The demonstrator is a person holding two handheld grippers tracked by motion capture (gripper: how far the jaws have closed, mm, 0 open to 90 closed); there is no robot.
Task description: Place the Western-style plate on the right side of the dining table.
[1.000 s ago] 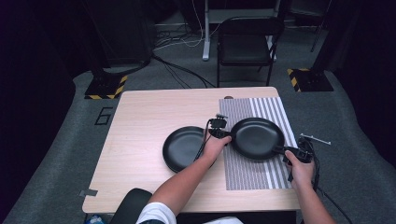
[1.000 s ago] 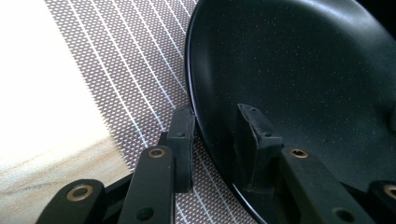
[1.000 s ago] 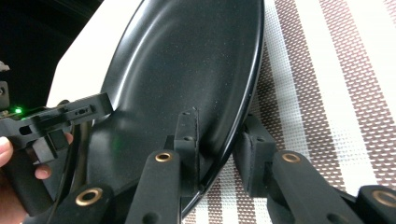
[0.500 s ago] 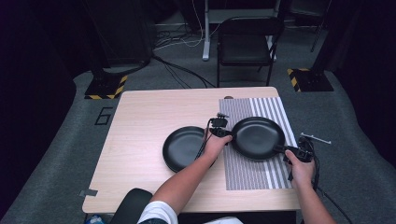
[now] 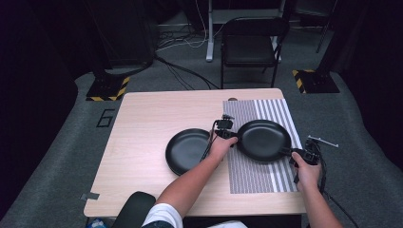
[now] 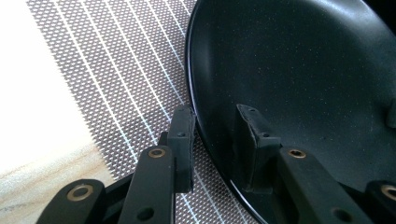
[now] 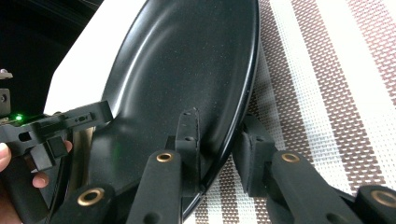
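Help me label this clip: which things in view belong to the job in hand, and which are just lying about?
In the job:
- round black plate on the striped mat
- striped woven placemat
- left tool, jaws astride the plate's rim
- right tool, shut on the opposite rim

Lying about:
- second round black plate on bare wood
- black folding chair

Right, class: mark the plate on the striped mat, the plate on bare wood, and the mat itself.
Plate on the mat (image 5: 263, 140), high view, its centre.
Plate on bare wood (image 5: 186, 151), high view, its centre.
Striped mat (image 5: 252, 178), high view, its near bare part.
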